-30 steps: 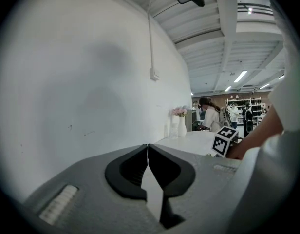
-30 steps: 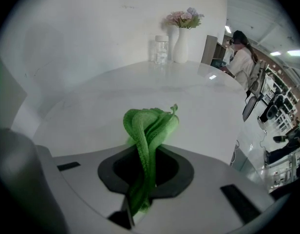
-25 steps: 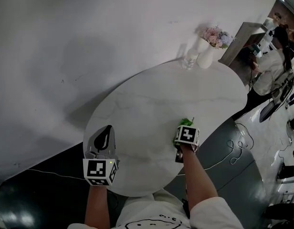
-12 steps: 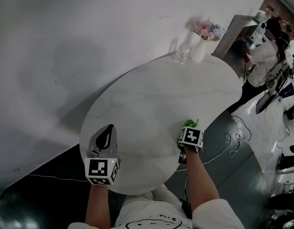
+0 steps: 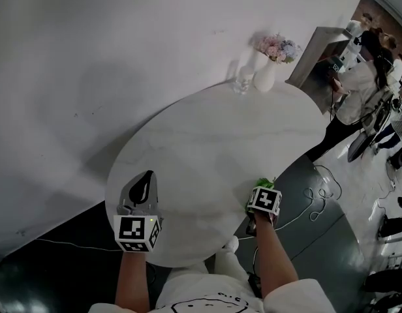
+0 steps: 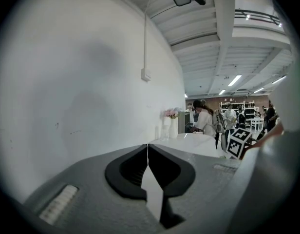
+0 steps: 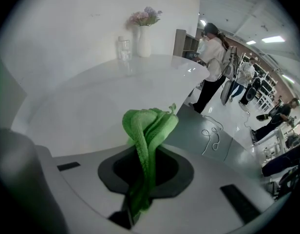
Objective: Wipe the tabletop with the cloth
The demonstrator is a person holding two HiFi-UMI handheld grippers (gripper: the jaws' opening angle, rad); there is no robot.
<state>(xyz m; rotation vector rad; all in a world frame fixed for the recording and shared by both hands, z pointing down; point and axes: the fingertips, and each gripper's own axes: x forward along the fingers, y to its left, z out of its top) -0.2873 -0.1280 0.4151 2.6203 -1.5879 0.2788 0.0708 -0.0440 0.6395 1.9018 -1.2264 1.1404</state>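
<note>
A person stands at the 6 o'clock rim of a round white marble-look surface (image 5: 207,142), a tool in each hand. The right tool (image 5: 261,189) is pinching a bright green terry-like cloth (image 7: 149,128) at the surface's 4 o'clock edge. The cloth is bunched into a narrow wad that sticks out past the tips and runs back btwn the pads. Whether the wad touches the surface can't be told. The left tool (image 5: 143,181) sits over the 7 o'clock rim, pressed together w/ nothing in it.

At 1 o'clock, far side, stand a white vase of pink and blue flowers (image 5: 266,77) and a clear drinking glass (image 5: 241,82) just beside it. Both are well apart from the cloth.

The cloth looks light, soft and limp, w/ no stiffness of its own. It will likely fold under any push and drag rather than slide. The present hold, on a gathered fold, seems secure. A wad this tight prob. wipes only a thin strip, so firm downward pressure is needed.
</note>
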